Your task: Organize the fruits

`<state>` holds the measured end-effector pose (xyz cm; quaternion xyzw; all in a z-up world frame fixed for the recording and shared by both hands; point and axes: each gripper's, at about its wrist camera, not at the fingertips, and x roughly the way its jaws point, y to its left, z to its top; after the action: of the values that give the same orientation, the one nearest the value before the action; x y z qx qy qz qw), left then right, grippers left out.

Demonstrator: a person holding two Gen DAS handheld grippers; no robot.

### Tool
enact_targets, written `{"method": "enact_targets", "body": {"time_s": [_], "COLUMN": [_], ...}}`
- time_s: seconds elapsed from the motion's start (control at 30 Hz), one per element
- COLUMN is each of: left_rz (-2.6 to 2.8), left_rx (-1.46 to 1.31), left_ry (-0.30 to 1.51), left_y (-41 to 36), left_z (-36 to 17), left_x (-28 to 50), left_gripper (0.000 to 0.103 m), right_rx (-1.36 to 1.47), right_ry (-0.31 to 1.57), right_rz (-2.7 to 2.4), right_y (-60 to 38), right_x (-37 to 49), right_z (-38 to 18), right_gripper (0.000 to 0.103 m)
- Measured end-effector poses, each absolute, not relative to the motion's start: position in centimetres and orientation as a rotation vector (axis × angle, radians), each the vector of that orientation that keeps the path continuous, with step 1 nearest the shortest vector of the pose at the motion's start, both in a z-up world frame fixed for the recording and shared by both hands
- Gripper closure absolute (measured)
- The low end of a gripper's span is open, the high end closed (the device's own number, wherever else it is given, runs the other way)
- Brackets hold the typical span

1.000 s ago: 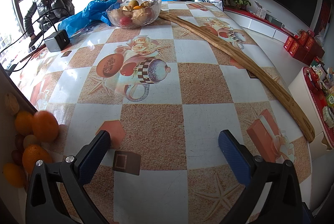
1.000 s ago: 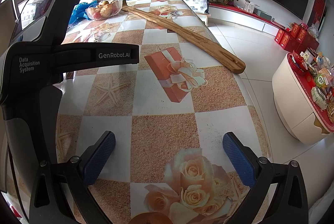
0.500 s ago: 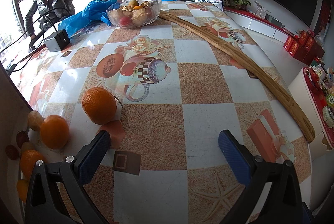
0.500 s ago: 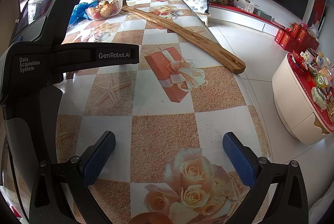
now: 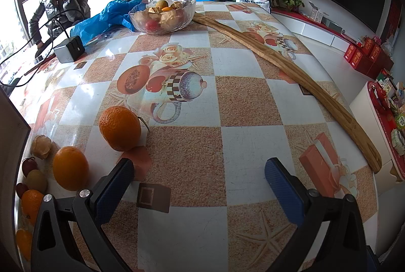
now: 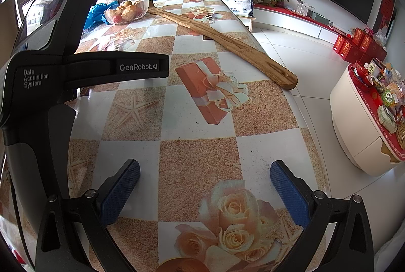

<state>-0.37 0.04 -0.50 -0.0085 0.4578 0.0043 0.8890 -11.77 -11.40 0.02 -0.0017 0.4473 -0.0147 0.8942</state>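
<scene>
left wrist view: table (image 5: 243, 104) fills the frame. bowl (image 5: 163, 16) of fruit at upper centre, plastic bag (image 5: 106, 18) just left of it, small box (image 5: 68, 49) further left with cables. long wooden board (image 5: 291, 66) runs from the bowl down to the right edge. one orange (image 5: 119, 128) left of centre, second orange (image 5: 70, 168) below-left of it, more small fruit (image 5: 33, 186) along the lower left edge. person (image 5: 59, 1) upper left, behind the table.
</scene>
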Motion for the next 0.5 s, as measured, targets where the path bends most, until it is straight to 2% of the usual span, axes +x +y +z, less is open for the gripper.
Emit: {"method": "enact_targets", "body": {"time_s": [0.5], "left_rz": [0.009], "left_rx": [-0.018], "left_ry": [0.951], "left_y": [0.06], "left_z": [-0.79], "left_x": [-0.58], "left_gripper": [0.000], "right_rx": [-0.005], "right_ry": [0.928], "right_rz": [-0.031], "right_y": [-11.41], "right_x": [-11.78], "right_z": [0.02], "right_gripper": [0.000]}}
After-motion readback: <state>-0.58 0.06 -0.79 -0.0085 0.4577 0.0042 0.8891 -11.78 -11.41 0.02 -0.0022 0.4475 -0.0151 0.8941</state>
